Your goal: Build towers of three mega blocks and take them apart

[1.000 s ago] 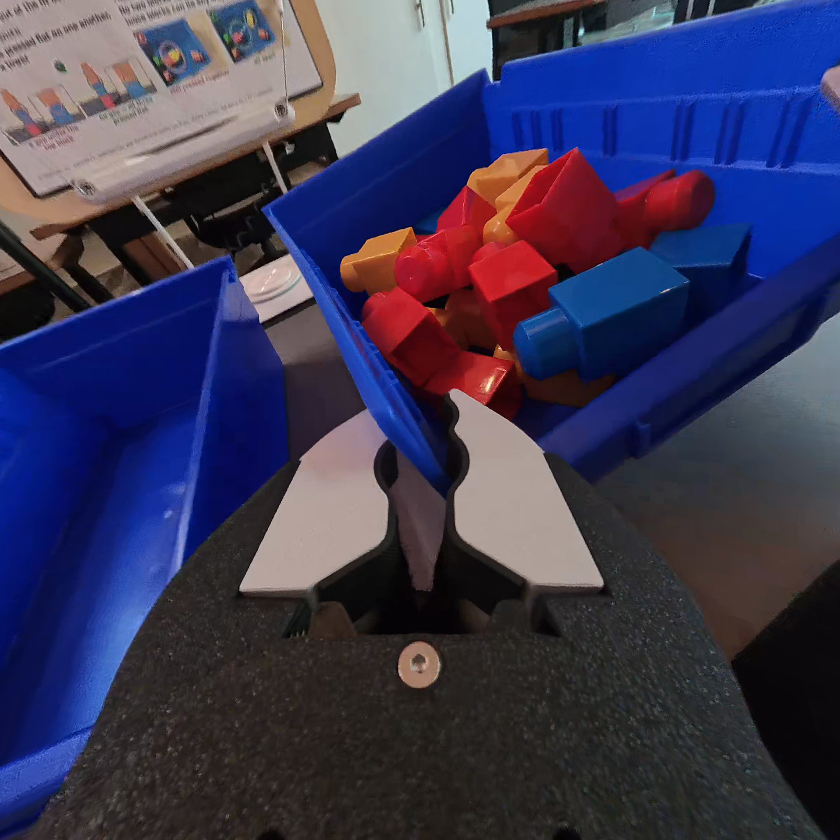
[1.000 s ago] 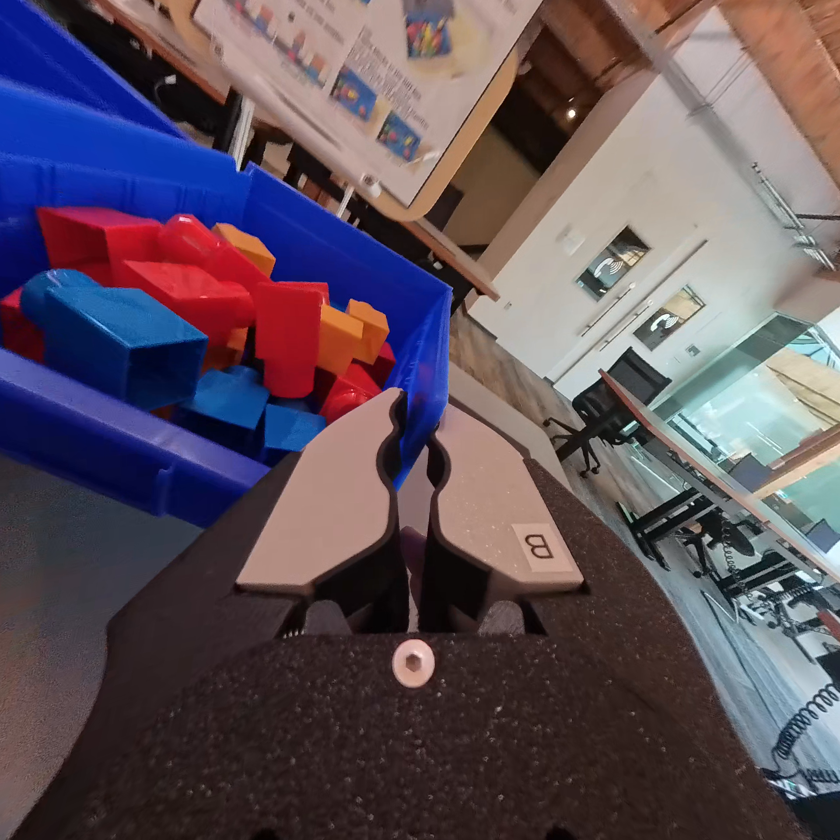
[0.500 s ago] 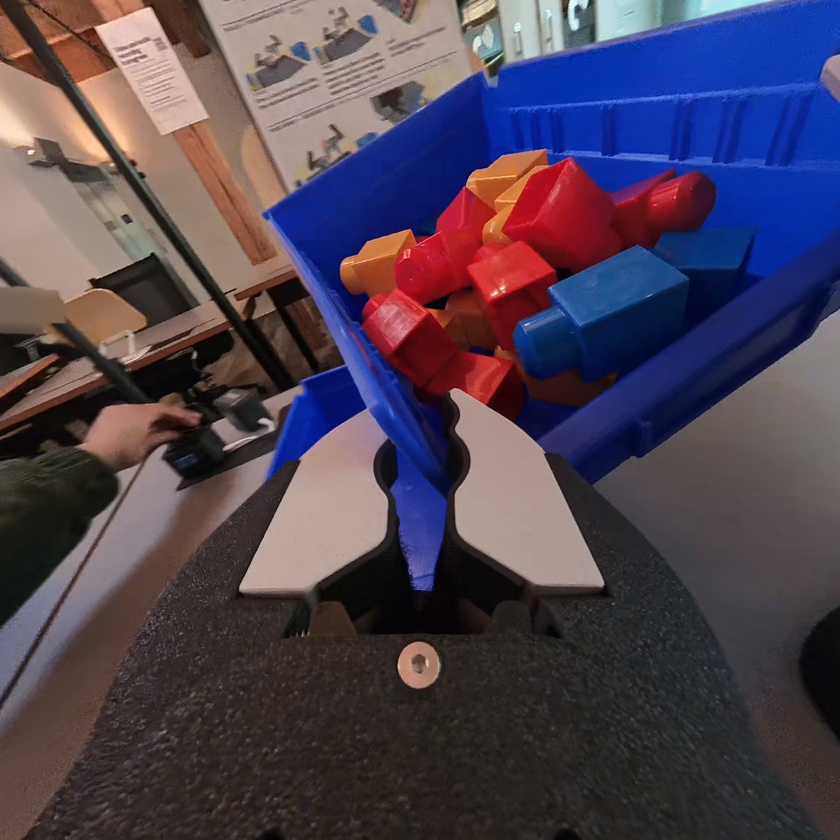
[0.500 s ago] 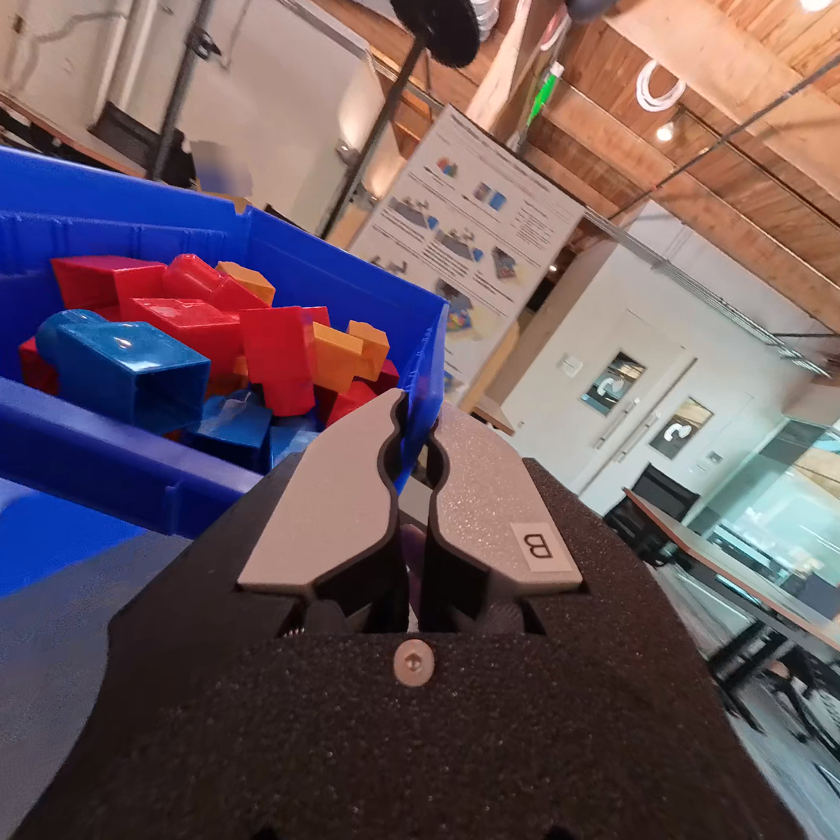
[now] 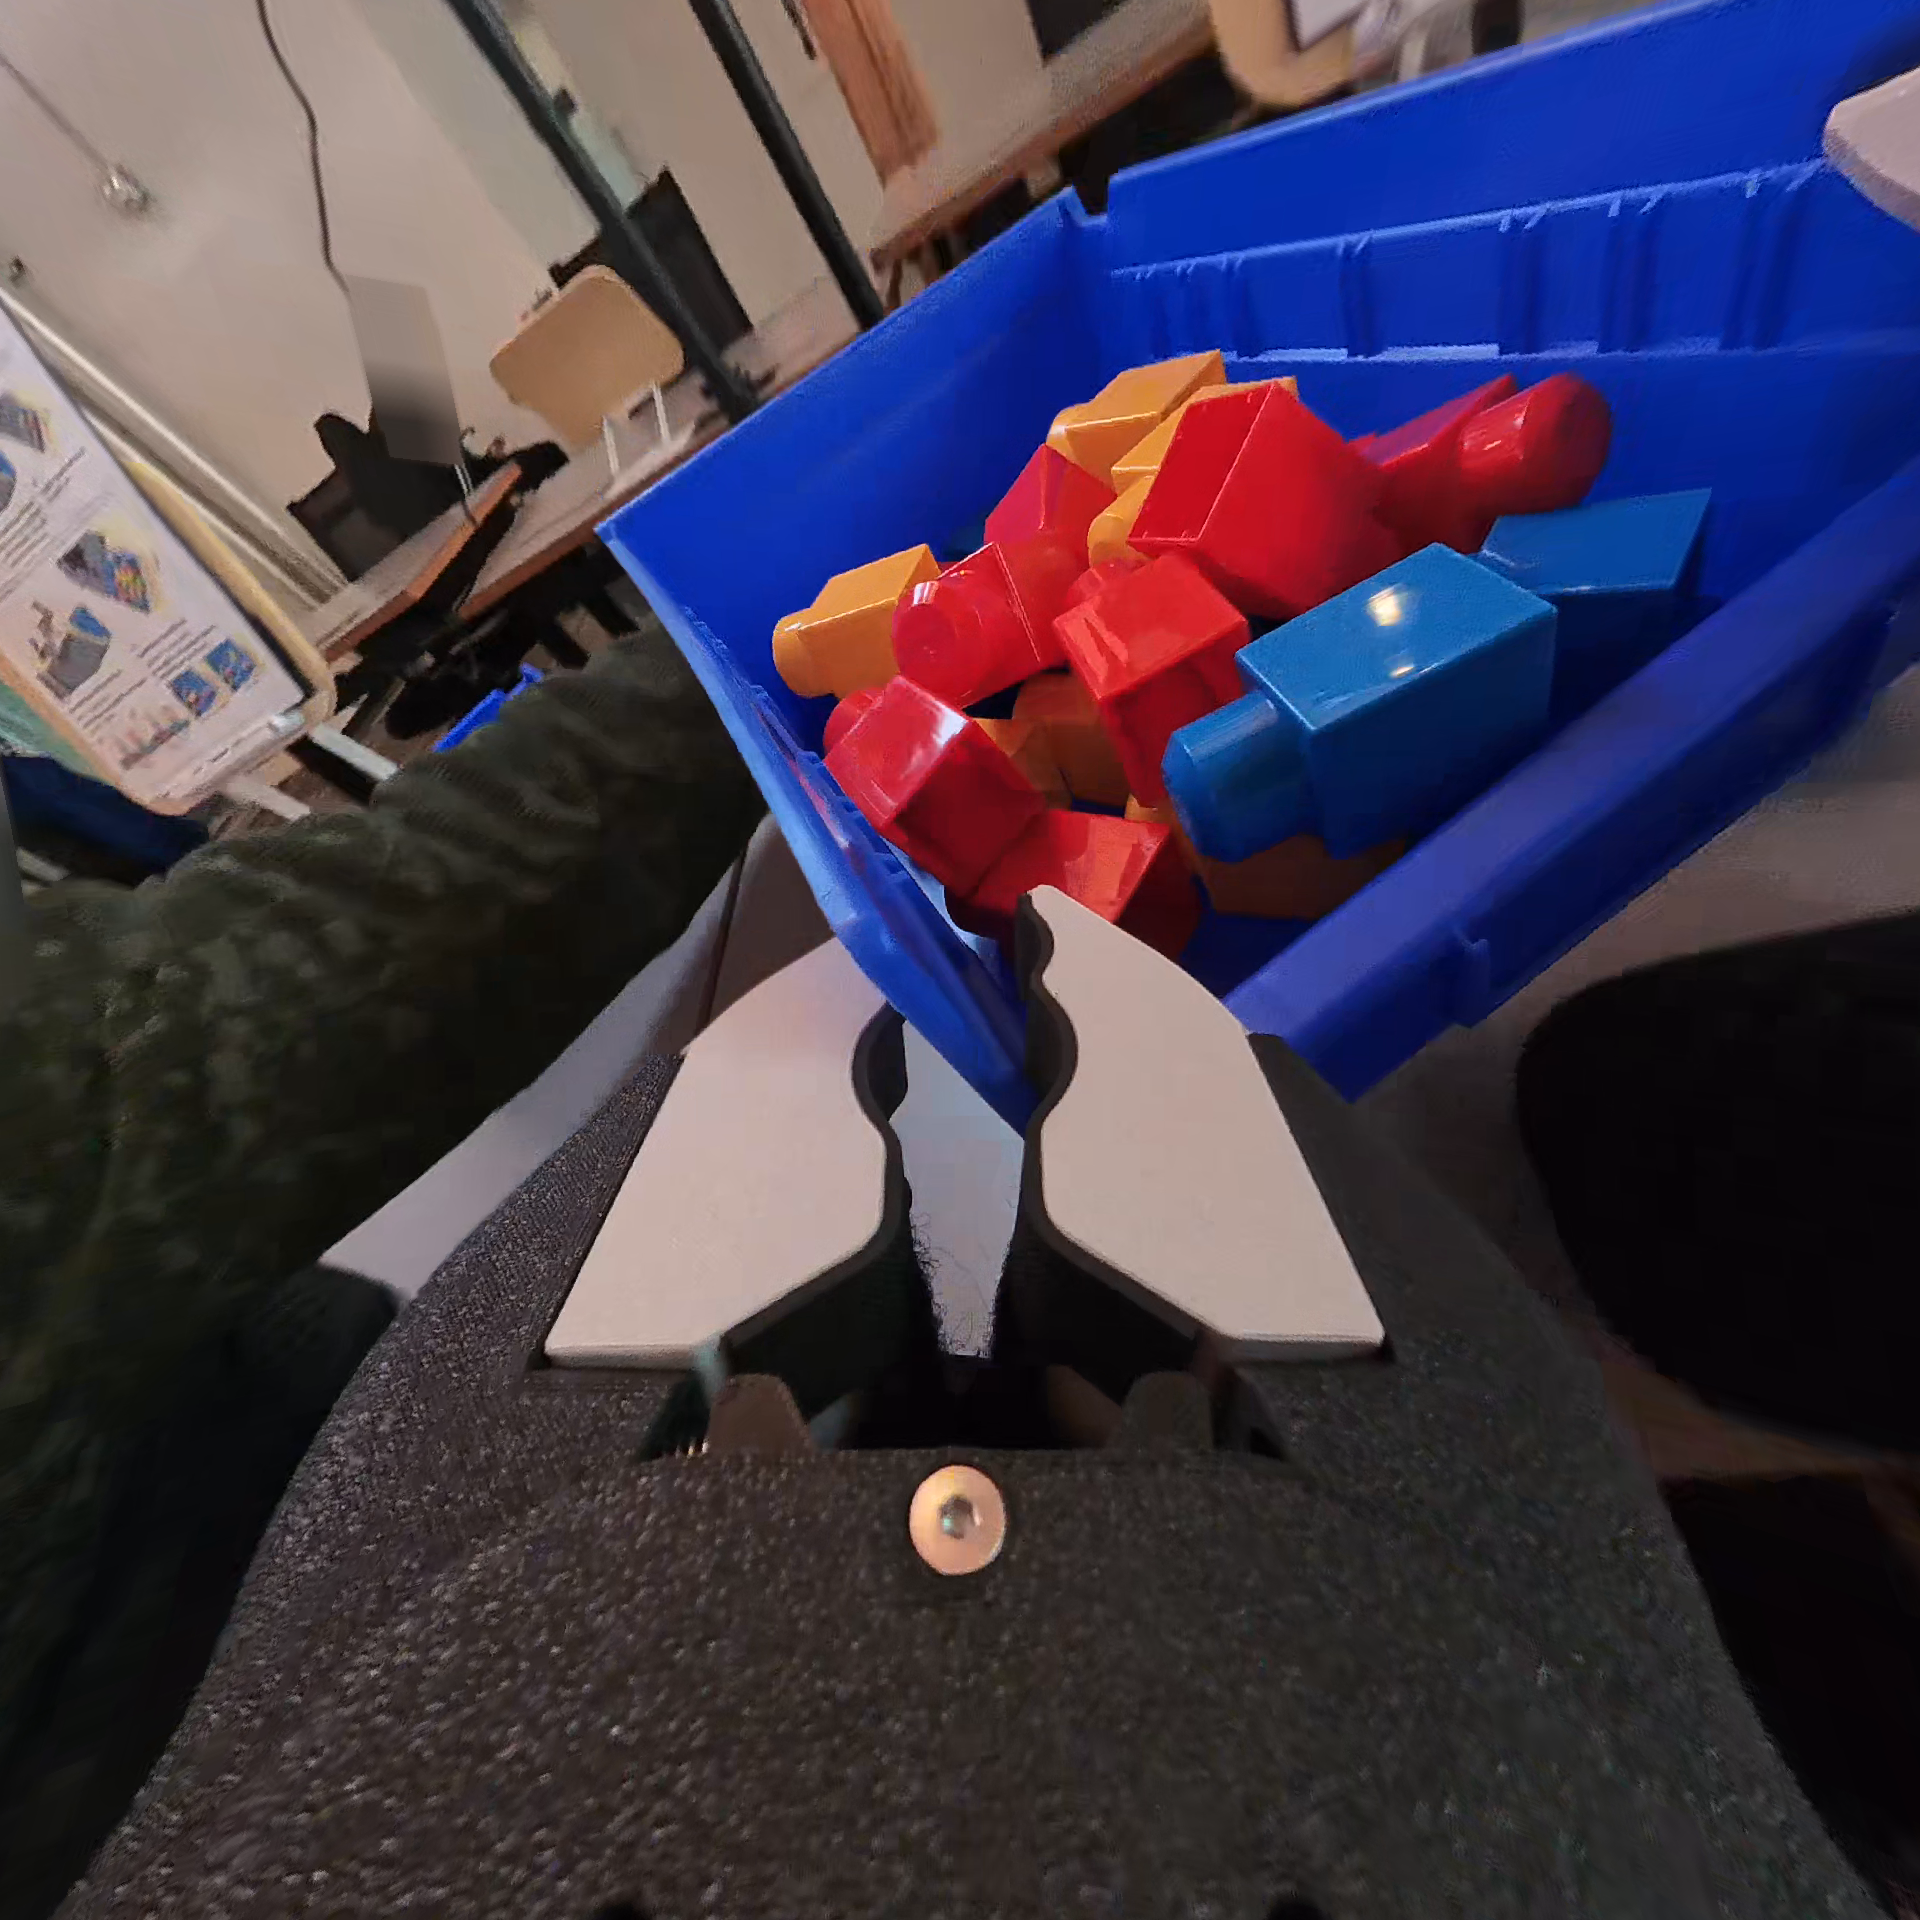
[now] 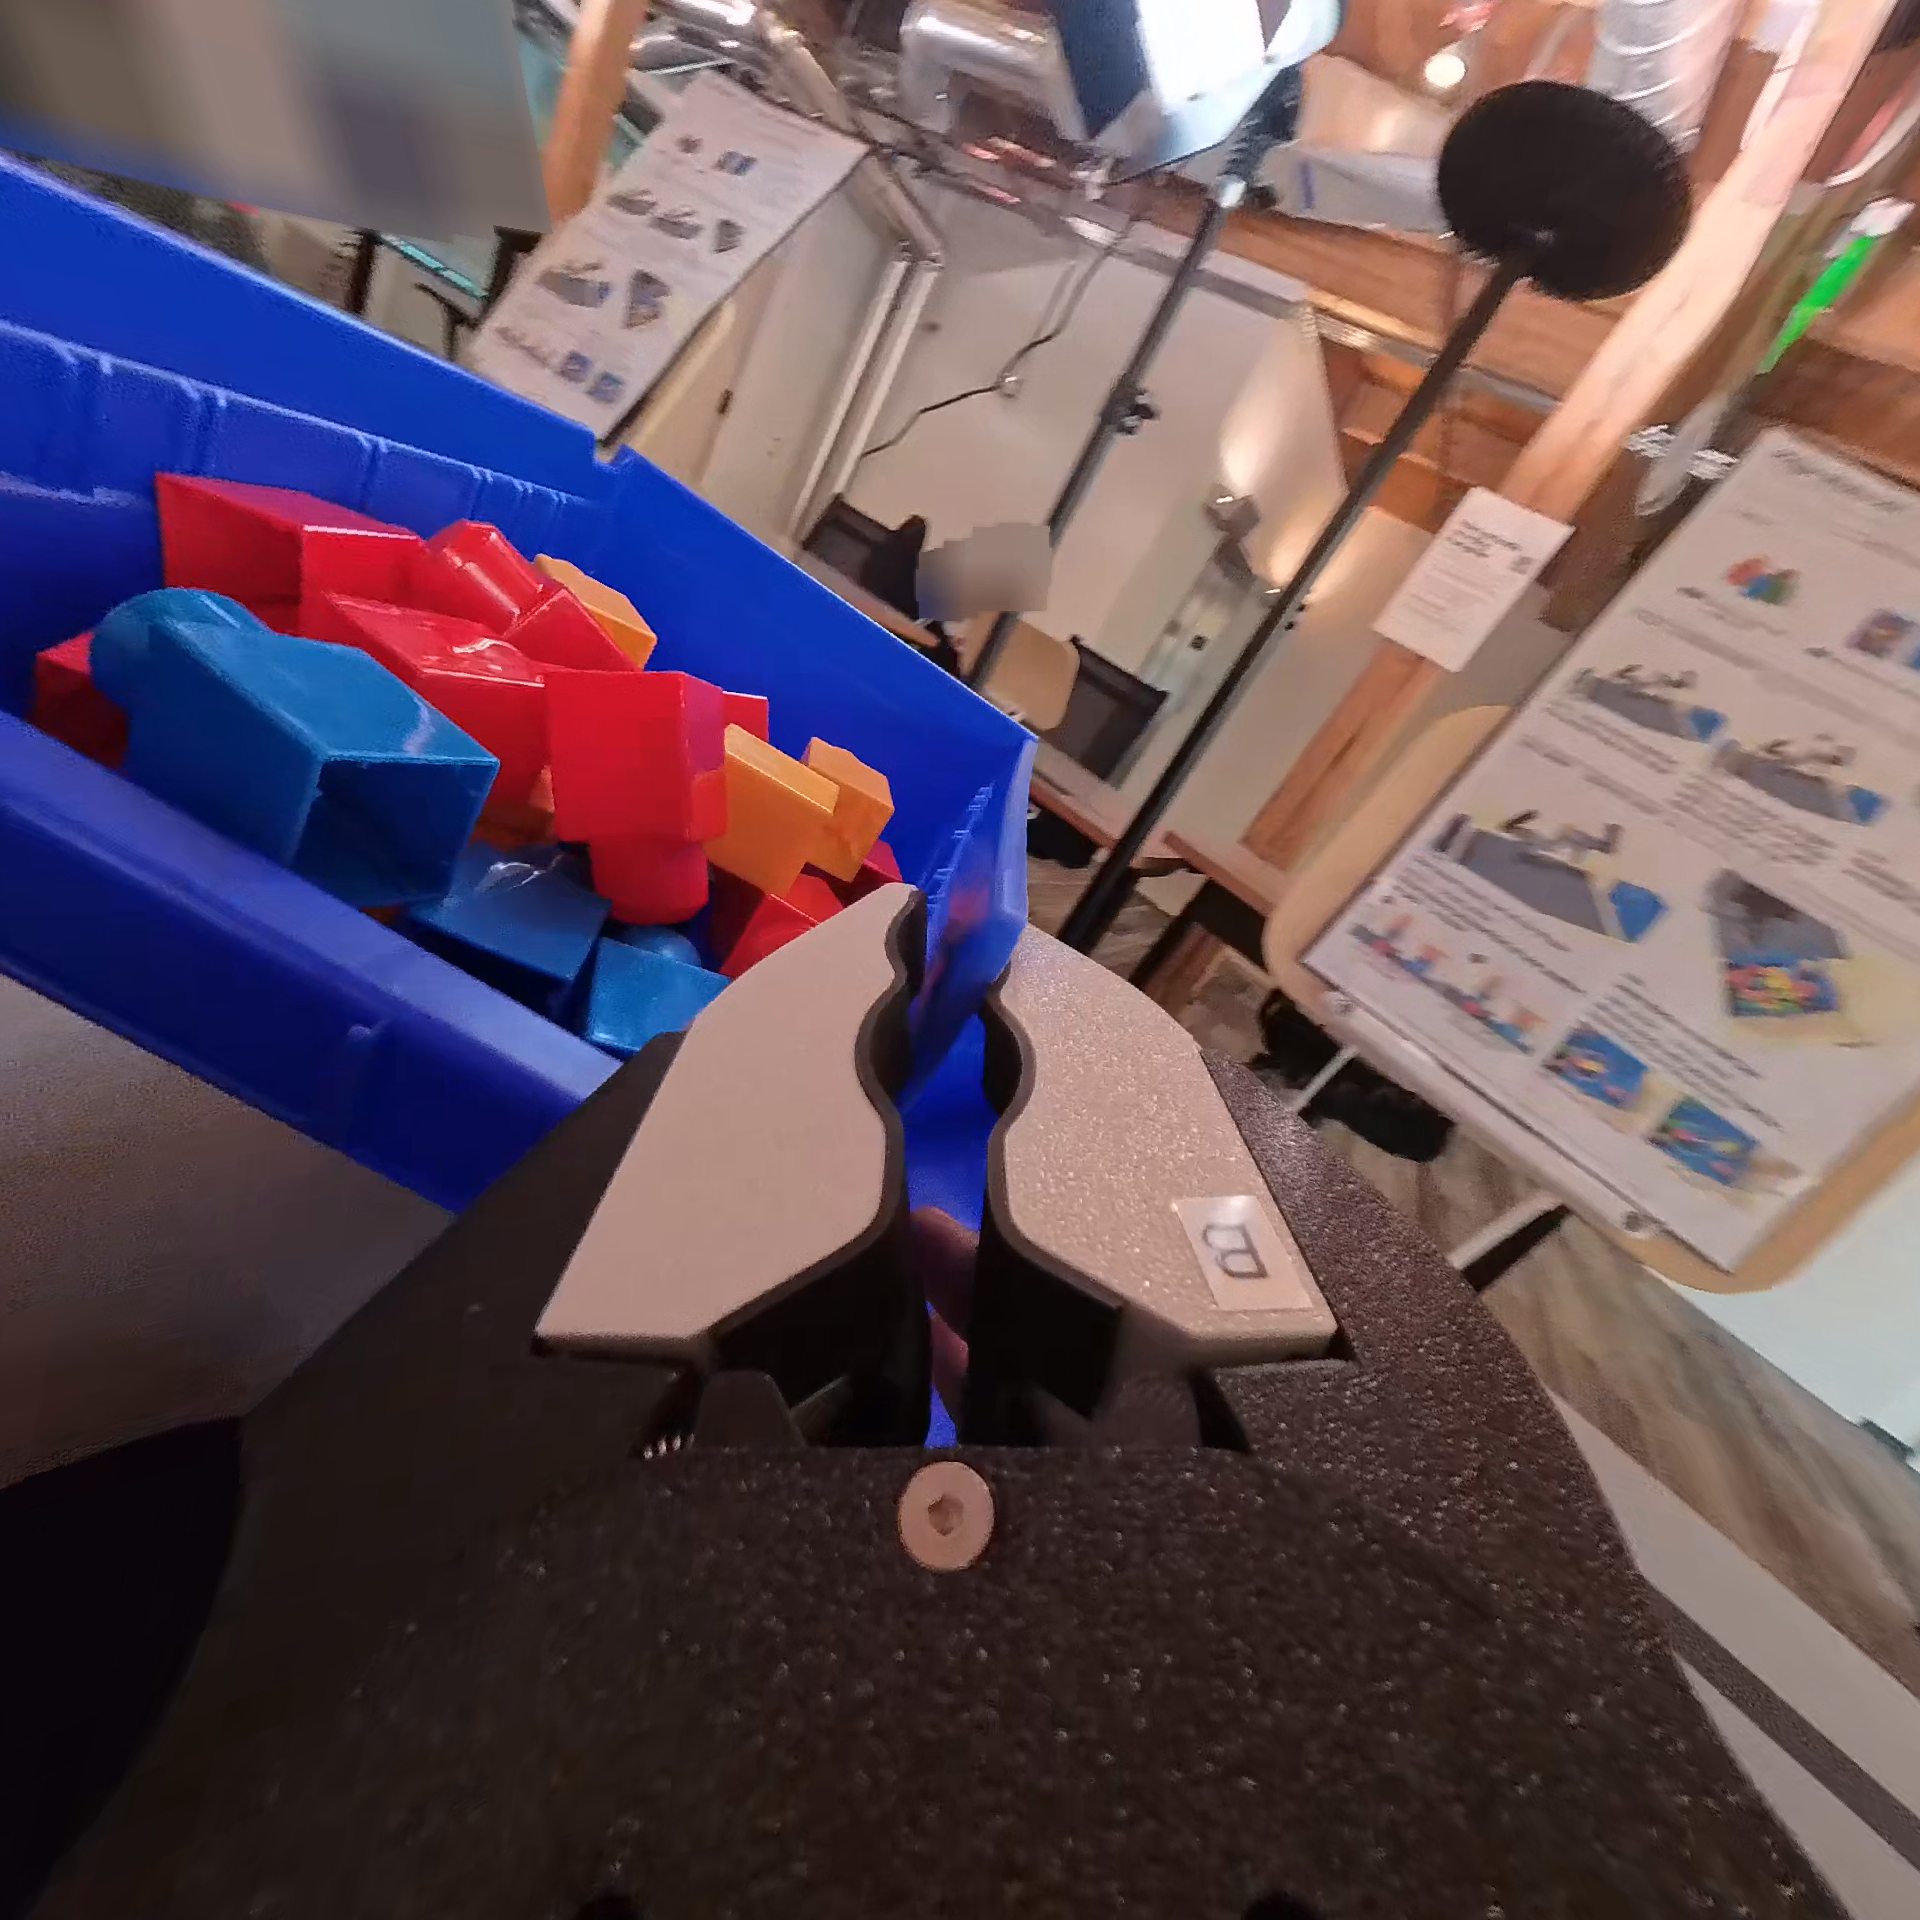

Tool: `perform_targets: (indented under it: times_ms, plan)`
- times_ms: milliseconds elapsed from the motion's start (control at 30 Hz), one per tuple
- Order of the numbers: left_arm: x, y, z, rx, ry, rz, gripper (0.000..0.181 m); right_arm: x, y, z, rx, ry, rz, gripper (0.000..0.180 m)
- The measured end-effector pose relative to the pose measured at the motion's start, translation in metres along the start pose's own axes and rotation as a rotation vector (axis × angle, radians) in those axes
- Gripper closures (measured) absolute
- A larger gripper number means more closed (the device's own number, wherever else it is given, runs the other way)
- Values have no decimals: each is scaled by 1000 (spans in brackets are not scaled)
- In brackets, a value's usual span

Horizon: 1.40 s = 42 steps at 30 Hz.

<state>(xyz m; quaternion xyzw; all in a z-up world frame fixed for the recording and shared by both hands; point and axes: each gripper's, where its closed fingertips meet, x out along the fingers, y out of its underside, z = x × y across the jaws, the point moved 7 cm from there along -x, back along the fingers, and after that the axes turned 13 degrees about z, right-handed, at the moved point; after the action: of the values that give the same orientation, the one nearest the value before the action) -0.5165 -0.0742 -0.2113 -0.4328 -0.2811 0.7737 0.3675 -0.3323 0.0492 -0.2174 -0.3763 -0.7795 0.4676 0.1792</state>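
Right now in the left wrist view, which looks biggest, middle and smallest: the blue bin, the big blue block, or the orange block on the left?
1. Blue bin
2. Big blue block, though it lies nearer the camera
3. Orange block

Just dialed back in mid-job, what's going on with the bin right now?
Both grippers are clamped on the blue bin, one on each side wall: the left gripper on its left wall, the right gripper on its right wall. The bin is tilted and full of loose red, orange and blue blocks. No tower is built.
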Motion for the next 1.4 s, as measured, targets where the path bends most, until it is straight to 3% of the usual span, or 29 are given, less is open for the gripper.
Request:
perform_targets:
  times_ms: [233, 367, 567, 800, 867, 967, 1067, 1200, 1333, 1400]
  plan:
    - [-30, 30, 15, -20, -70, 60, 163, -1, -8, 36, -8, -116, -34, 170]
    - [-28, 45, 19, -15, -79, 125, 163, 0, -5, 51, -16, -183, -14, 170]
    - [8, 81, 1, -47, 42, 237, 160, 10, 26, 68, -90, -224, 136, 169]
    - [57, 95, -16, -27, -24, 257, 158, 29, 57, 71, -168, -259, 335, 164]
    - [59, 92, -18, -24, -18, 284, 152, 29, 58, 66, -105, -320, 366, 159]
    - [46, 68, -5, 122, -168, 165, 136, 21, 52, 42, 11, -349, 313, 118]
    - [32, 44, 0, 255, -286, 67, 132, 13, 56, 2, 116, -263, 278, 104]
    - [27, 21, -28, 169, -122, -43, 134, 5, 87, -60, 262, -30, 374, 104]
    - [29, -7, -66, 109, 83, -165, 134, 13, 118, -69, 251, -81, 579, 92]
    - [32, -22, -85, 101, 175, -197, 131, 22, 128, -73, 234, -25, 626, 107]
